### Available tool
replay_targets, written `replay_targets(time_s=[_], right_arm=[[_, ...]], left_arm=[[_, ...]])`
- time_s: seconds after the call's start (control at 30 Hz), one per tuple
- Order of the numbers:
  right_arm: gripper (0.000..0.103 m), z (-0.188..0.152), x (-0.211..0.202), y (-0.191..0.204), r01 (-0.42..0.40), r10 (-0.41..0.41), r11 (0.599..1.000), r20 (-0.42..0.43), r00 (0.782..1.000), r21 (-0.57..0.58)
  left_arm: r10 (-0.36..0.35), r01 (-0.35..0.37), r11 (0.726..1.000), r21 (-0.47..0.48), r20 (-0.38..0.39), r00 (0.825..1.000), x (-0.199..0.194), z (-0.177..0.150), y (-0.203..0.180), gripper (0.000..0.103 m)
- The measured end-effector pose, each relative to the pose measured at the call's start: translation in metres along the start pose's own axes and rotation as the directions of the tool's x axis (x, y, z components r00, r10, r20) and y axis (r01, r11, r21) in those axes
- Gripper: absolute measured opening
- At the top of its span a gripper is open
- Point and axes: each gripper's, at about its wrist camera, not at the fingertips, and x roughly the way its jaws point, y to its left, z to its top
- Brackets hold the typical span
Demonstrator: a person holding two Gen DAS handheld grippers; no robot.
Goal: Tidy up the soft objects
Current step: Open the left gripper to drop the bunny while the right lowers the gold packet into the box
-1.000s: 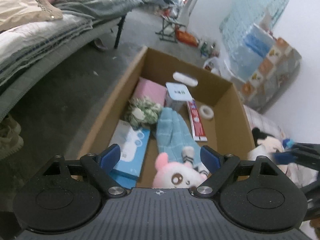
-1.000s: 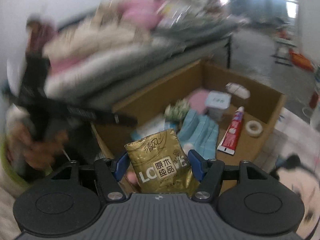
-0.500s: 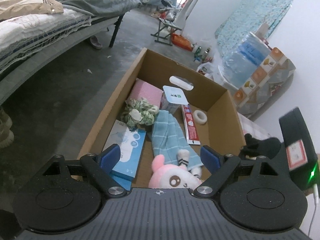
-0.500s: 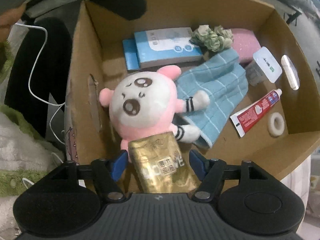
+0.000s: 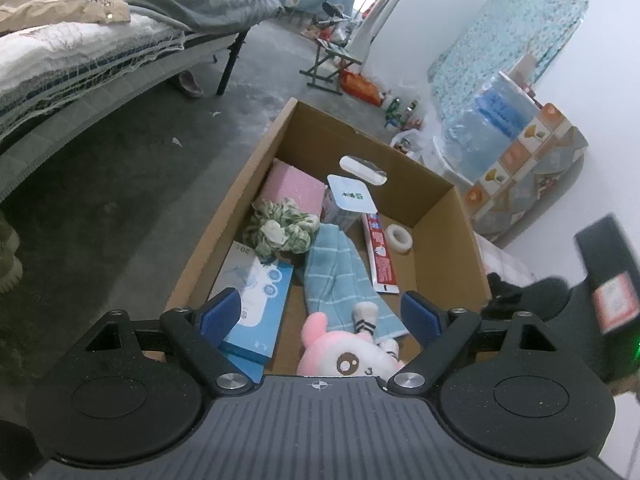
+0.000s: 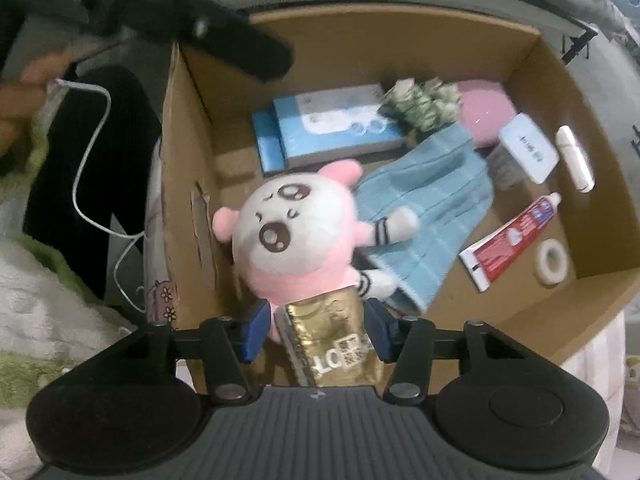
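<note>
An open cardboard box [image 5: 224,232] on the floor holds a pink and white plush toy [image 6: 296,232], a light blue towel [image 6: 432,208], a green scrunchie [image 6: 424,104] and a pink sponge [image 6: 484,108]. My right gripper [image 6: 316,328] points steeply down over the box's near end. A gold tissue pack [image 6: 328,336] sits between its jaws, which are closing on it, just above the plush. My left gripper [image 5: 320,312] hovers open and empty at the box's near edge, above the plush toy [image 5: 348,356] and the towel [image 5: 340,276].
The box also holds a blue tissue box [image 6: 336,124], a toothpaste tube [image 6: 512,240], a tape roll [image 6: 554,260] and a white-lidded tub [image 5: 348,200]. A bed [image 5: 80,48] runs along the left. A water bottle [image 5: 492,120] and a folding stool [image 5: 332,60] stand beyond the box.
My right gripper swung from facing the bed to pointing down into the box, and its jaws narrowed around the gold pack. The left gripper barely moved.
</note>
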Motion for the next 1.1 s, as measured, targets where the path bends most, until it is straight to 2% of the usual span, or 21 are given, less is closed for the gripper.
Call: replay_targets(time_s=[0.07, 0.17, 0.3, 0.33, 0.4, 0.5, 0.63, 0.8, 0.93, 1.1], right_arm=[[0.048, -0.001, 0.013, 0.003, -0.012, 0.012, 1.000, -0.017, 1.000, 0.013], [0.048, -0.001, 0.011, -0.011, -0.008, 0.008, 0.995, 0.001, 1.000, 0.102], [0.047, -0.003, -0.012, -0.029, -0.046, 0.026, 0.969, 0.088, 0.996, 0.243], [0.047, -0.003, -0.020, -0.033, -0.046, 0.013, 0.954, 0.114, 0.993, 0.296], [0.030, -0.004, -0.032, -0.040, -0.075, 0.009, 0.901, 0.154, 0.988, 0.427], [0.023, -0.011, -0.039, -0.041, -0.140, 0.049, 0.831, 0.180, 0.982, 0.539], [0.023, -0.018, -0.020, -0.037, -0.185, 0.121, 0.767, 0.144, 0.982, 0.615], [0.023, -0.029, 0.016, -0.042, -0.179, 0.182, 0.671, 0.073, 0.980, 0.719], [0.024, -0.031, 0.006, -0.048, -0.204, 0.186, 0.630, 0.109, 0.976, 0.749], [0.033, -0.030, 0.001, -0.056, -0.235, 0.185, 0.582, 0.155, 0.970, 0.779]], left_arm=[[-0.003, 0.003, 1.000, -0.008, -0.004, 1.000, 0.001, 0.000, 0.002, 0.088], [-0.006, 0.006, 1.000, -0.012, -0.004, 1.000, 0.001, 0.001, 0.003, 0.088], [-0.014, 0.014, 1.000, -0.013, 0.005, 1.000, -0.002, 0.002, 0.004, 0.088], [-0.015, 0.015, 1.000, -0.015, 0.006, 1.000, -0.002, 0.002, 0.004, 0.088], [-0.021, 0.021, 1.000, -0.017, 0.008, 1.000, -0.002, 0.002, 0.004, 0.088], [-0.031, 0.031, 0.999, -0.023, 0.006, 0.999, -0.001, 0.002, 0.006, 0.088], [-0.039, 0.039, 0.999, -0.026, 0.009, 0.999, -0.002, 0.002, 0.008, 0.088], [-0.042, 0.042, 0.998, -0.038, 0.005, 0.999, -0.002, 0.002, 0.012, 0.088], [-0.042, 0.042, 0.998, -0.037, 0.012, 0.999, -0.004, 0.003, 0.013, 0.088], [-0.046, 0.047, 0.998, -0.045, 0.020, 0.999, -0.006, 0.004, 0.014, 0.088]])
